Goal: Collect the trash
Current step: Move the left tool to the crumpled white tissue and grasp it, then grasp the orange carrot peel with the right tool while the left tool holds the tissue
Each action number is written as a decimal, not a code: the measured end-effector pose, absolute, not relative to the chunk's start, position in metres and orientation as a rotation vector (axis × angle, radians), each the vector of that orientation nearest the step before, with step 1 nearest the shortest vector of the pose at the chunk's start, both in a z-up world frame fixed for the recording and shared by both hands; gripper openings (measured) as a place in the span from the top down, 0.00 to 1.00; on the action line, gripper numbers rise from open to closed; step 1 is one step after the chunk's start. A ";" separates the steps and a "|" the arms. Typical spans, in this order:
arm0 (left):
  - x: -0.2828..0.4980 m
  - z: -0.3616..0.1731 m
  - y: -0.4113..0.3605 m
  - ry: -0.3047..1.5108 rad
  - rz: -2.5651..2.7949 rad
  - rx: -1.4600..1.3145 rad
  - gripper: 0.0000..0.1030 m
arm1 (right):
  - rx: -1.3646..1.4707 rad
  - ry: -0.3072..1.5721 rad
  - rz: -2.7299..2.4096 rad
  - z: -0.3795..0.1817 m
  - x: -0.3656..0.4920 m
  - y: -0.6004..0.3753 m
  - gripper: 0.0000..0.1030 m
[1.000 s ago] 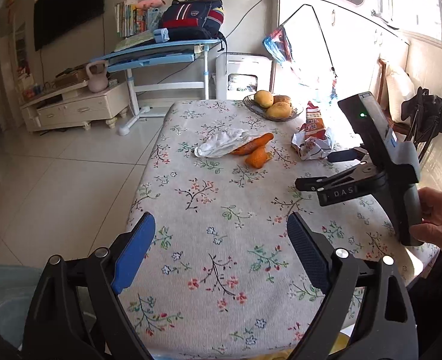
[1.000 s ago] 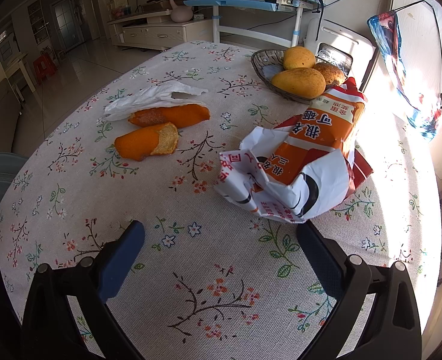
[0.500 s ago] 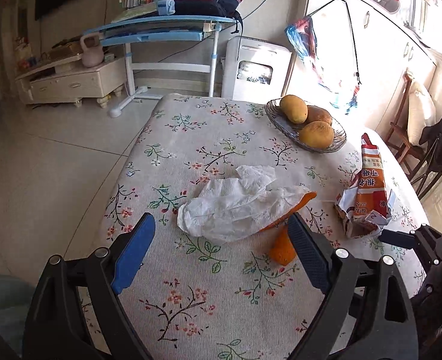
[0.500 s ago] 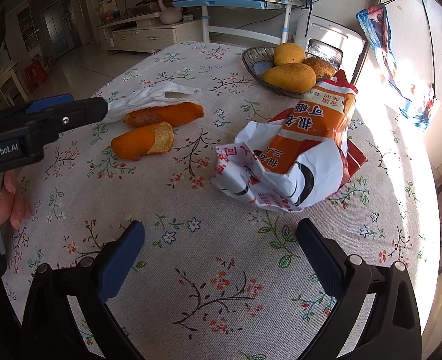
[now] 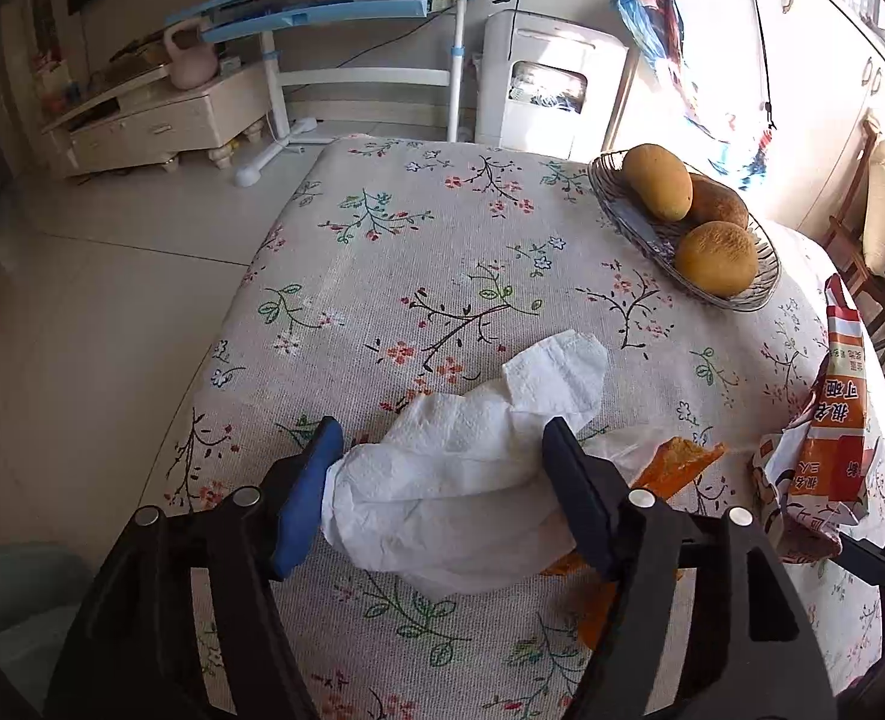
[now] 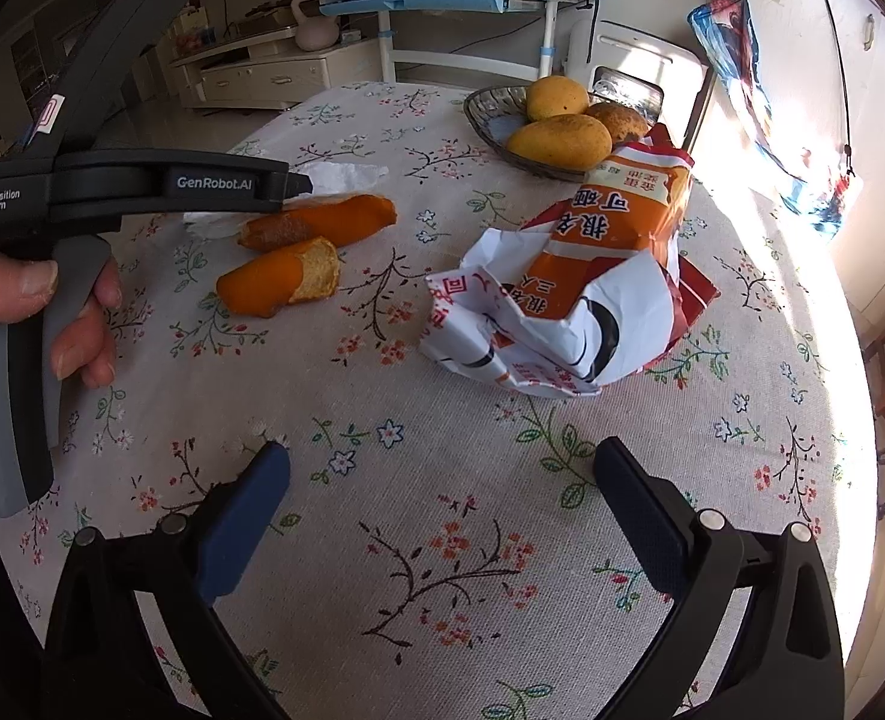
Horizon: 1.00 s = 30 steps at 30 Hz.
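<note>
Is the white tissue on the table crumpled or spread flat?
Crumpled. The white tissue lies bunched in raised folds on the tablecloth, partly covering an orange peel, between the closing jaws of the left gripper.

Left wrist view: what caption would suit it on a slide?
The left gripper closes around a crumpled white tissue on the flowered tablecloth, beside orange peel.
</note>
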<state>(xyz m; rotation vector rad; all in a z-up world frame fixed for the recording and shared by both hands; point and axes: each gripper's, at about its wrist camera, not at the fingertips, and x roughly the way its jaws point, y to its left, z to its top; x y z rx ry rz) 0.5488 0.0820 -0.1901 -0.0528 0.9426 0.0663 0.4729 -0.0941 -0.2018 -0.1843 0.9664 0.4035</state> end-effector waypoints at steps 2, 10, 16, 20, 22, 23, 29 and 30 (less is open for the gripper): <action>0.548 -0.188 0.078 0.944 0.027 -0.029 0.72 | -0.181 0.969 0.442 -0.201 0.471 -0.092 0.06; 0.524 -0.162 0.098 0.890 -0.035 -0.151 0.86 | -0.115 0.918 0.602 -0.188 0.460 -0.066 0.06; 0.508 -0.148 0.125 0.861 -0.062 -0.261 0.86 | -0.049 0.888 0.603 -0.179 0.475 -0.051 0.06; 0.504 -0.147 0.132 0.854 -0.062 -0.257 0.85 | -0.021 0.905 0.581 -0.181 0.489 -0.044 0.06; 0.501 -0.145 0.133 0.844 -0.062 -0.245 0.85 | -0.032 0.913 0.562 -0.185 0.496 -0.037 0.06; 0.500 -0.144 0.134 0.841 -0.062 -0.242 0.85 | -0.030 0.919 0.552 -0.187 0.501 -0.035 0.06; 0.496 -0.146 0.139 0.847 -0.068 -0.245 0.85 | -0.053 0.942 0.493 -0.196 0.510 -0.024 0.15; 0.495 -0.147 0.140 0.849 -0.071 -0.246 0.85 | -0.058 0.939 0.487 -0.195 0.509 -0.024 0.21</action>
